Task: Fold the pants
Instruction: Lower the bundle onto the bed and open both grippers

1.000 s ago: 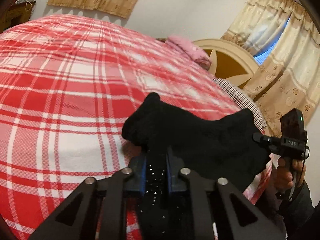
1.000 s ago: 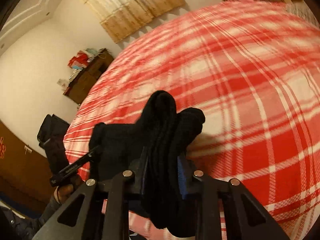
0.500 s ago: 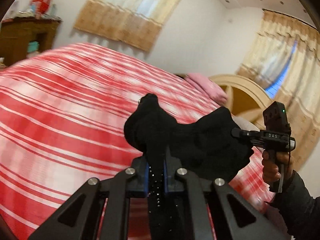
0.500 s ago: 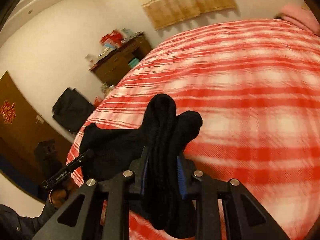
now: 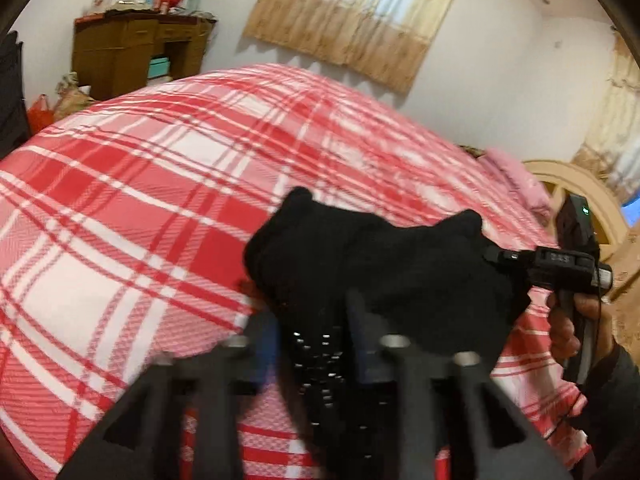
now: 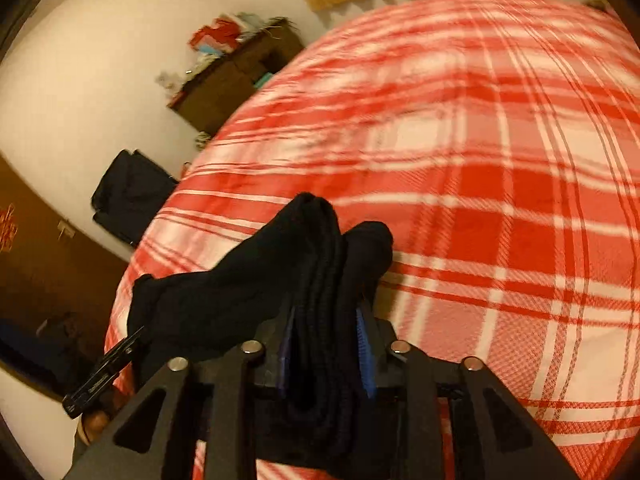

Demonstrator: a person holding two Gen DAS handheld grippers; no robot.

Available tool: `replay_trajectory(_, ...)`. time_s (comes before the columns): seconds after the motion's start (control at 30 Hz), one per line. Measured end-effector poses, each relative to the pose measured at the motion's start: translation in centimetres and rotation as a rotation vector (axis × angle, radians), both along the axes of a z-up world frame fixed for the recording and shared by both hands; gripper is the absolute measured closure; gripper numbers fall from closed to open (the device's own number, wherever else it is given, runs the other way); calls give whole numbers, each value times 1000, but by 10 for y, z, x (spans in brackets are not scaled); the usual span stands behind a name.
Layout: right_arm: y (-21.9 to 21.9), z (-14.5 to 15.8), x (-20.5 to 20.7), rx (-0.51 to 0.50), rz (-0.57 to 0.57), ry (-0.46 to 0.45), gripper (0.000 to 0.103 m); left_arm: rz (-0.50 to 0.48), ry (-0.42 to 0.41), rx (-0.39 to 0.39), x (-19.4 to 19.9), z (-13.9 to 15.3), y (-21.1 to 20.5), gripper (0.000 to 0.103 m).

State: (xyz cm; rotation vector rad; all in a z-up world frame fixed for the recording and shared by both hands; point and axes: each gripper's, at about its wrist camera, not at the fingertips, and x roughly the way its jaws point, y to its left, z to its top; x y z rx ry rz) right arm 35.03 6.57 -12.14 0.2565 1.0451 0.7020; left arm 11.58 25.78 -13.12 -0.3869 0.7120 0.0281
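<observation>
Black pants hang bunched between my two grippers above a bed with a red and white plaid cover. In the left wrist view my left gripper has its jaws opening, spread wide with a strip of the black cloth loose between them. A hand at the right holds the right gripper at the far end of the pants. In the right wrist view my right gripper has its jaws starting to open, but a thick fold of the pants still fills the gap between the blue pads. The left gripper shows at lower left.
A brown wooden dresser with clutter on top stands against the far wall. A black bag hangs by a brown door. A pink pillow and a cream headboard are at the right. A curtain covers the window.
Both hands have swung sideways across the bed with the pants, bringing the dresser into view. The left jaws, tight on the cloth before, now stand much wider apart.
</observation>
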Motion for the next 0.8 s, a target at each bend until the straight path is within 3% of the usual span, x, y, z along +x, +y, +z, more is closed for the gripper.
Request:
replay_trajectory(0.2,-25,-11,-6,-2,-29,21,60,9,9,24,2,-2,1,41)
replay_trajectory(0.4,-30,-5,-15,-51,-36,-24,57,22,11,78,-2,-3,-5,40)
replay_trajectory(0.63,-47,-5,-26,-46,-68,-34,56,15,-2,53,-10,1,0,39)
replay_trajectory(0.73,-58,-2,-33,-59,-95,-44,54,33,10,110,-20,4,-5,37)
replay_trajectory(0.8,-62,6,-43,-112,-114,-90,54,57,25,165,-27,6,-11,30)
